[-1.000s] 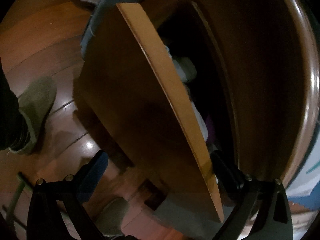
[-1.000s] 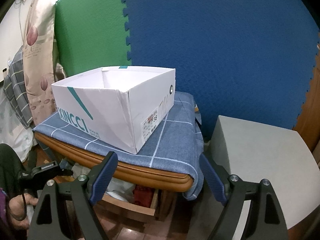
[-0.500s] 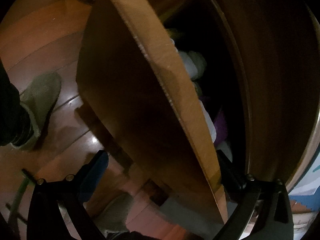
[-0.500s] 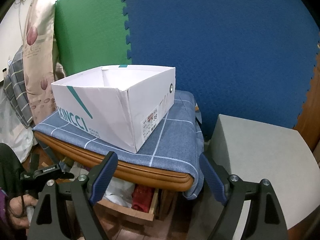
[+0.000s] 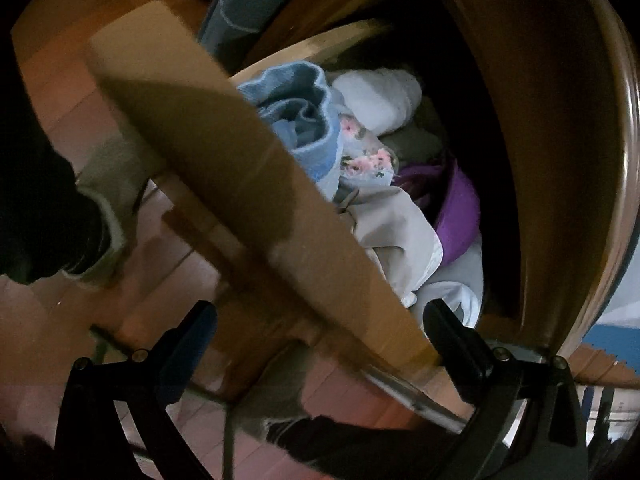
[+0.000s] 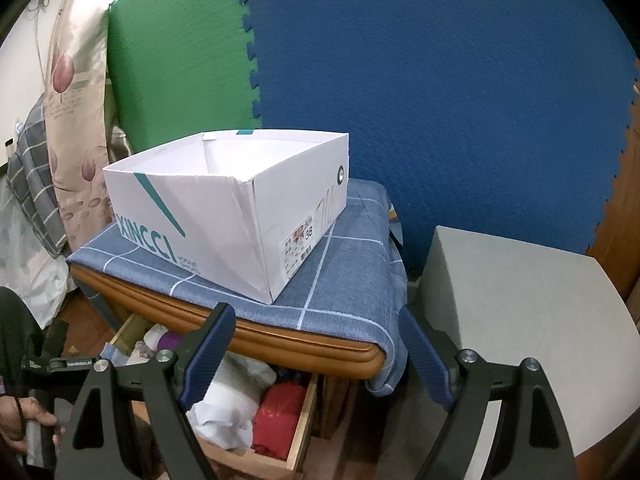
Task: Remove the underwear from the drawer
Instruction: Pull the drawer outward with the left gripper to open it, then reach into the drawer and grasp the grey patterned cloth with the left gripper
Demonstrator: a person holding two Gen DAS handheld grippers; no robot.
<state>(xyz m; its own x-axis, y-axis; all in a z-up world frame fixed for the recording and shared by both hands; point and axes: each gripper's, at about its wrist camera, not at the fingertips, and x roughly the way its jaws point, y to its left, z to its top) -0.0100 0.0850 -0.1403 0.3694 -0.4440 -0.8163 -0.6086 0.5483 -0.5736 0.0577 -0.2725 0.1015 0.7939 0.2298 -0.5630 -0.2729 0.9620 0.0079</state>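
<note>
The wooden drawer [image 5: 240, 184] stands pulled out from under the table, and its front panel lies between the fingers of my open left gripper [image 5: 320, 328]. Inside lie folded clothes: a light blue piece [image 5: 304, 120], a floral piece [image 5: 364, 156], a purple piece [image 5: 460, 208] and white pieces [image 5: 400, 236]. In the right wrist view the open drawer [image 6: 296, 432] shows below the table edge with white cloth [image 6: 228, 404] and a red piece [image 6: 280, 412]. My right gripper [image 6: 316, 356] is open and empty, held above the drawer in front of the table.
A white shoe box [image 6: 240, 208] stands on the blue checked cloth [image 6: 340, 280] over the wooden table [image 6: 304, 348]. A grey block [image 6: 520, 320] stands to the right. Blue and green foam mats [image 6: 440, 80] cover the wall. The person's foot [image 5: 108, 208] is on the wooden floor.
The drawer has slid out further, with the left gripper on its front. More clothes now show in both views. The right gripper has barely moved.
</note>
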